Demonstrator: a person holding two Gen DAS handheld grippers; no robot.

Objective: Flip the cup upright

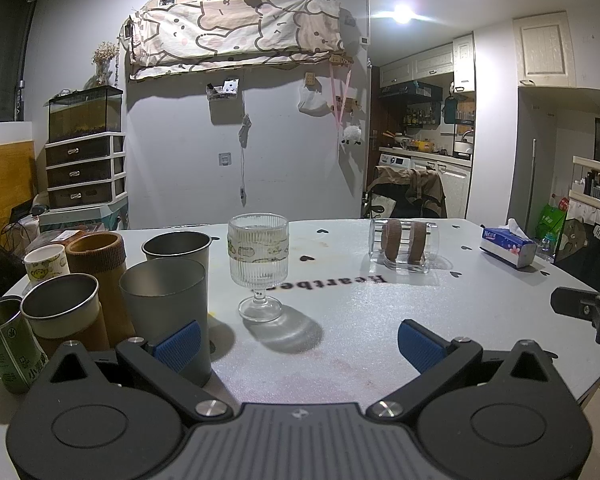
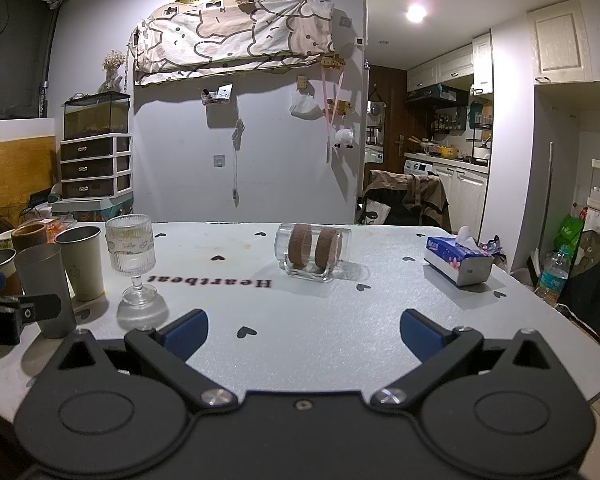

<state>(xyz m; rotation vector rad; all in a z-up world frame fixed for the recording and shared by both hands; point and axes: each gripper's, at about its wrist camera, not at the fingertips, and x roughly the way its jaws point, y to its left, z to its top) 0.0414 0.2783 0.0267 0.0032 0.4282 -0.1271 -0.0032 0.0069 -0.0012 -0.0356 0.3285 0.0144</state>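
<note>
1. Target: the clear glass cup (image 2: 313,254) lies on its side on the table (image 2: 340,320), mid-surface, between the stemmed glass (image 2: 131,258) and the tissue box (image 2: 458,260), well apart from both. Two brown bands wrap its body. Its handle appears to rest against the table beneath it.
2. Right gripper (image 2: 304,330): jaws spread wide, holding nothing, positioned low over the near table edge and aimed roughly at the cup.
3. Left gripper (image 1: 298,340): likewise spread and empty, with the cluster of upright tumblers (image 1: 164,304) just beside its left finger.
4. Judged status: the approach is not yet begun; no contact with the cup.
5. Recommended approach: advance the right gripper straight ahead, as the cup sits nearly centred in its view.
6. Close the pads across the body at a brown band, where grip is likely better than on bare glass.
7. Lift clear of the table before rotating, so the handle does not drag.
8. Set the base flat before releasing.
9. Caution: a lying cup may roll under a one-sided touch; contact both sides together.
</note>
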